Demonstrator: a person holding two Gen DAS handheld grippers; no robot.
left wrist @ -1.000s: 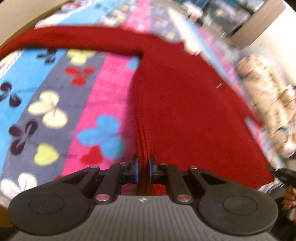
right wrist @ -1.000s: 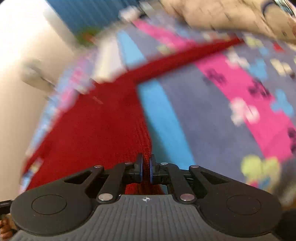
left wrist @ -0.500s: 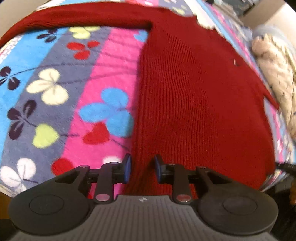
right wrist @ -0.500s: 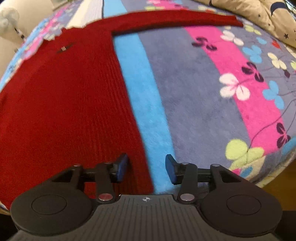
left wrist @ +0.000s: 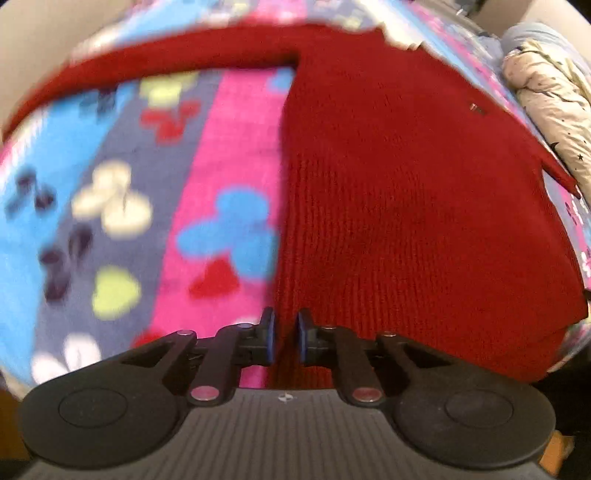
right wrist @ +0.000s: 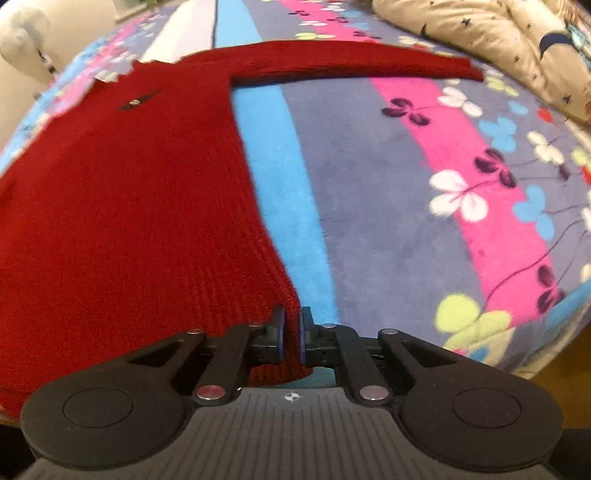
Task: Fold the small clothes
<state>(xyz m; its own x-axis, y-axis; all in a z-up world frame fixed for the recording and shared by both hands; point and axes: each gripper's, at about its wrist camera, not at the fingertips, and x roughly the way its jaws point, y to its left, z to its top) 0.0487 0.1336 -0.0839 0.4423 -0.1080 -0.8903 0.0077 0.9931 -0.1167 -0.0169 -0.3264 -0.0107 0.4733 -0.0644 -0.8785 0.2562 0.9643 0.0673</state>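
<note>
— While the red sweater lies spread flat on the flowered blanket, where do the two claws stand on it?

— Each is at a bottom corner of the hem. The left claw is clamped on the hem at the sweater's left side edge, its blue pads pressing the knit from both sides. The right claw is clamped the same way on the opposite corner, with a tongue of red knit pinched between its pads. Both sets of jaws have just been closing onto the cloth.

— And how are the claws held?

— Both tilt steeply down toward the bed, looking up along the sweater's body toward the collar.

— What does one view give that the other does not?

— The left wrist view shows one sleeve running out sideways to the left over blue, grey and pink stripes, and it is blurred along the left side. It also shows a pale star-printed quilt bunched at the far right. The right wrist view is sharper: it shows the other sleeve stretched straight to the right, its cuff near a beige star-printed quilt. A small dark tag sits on the chest in both views.
</note>
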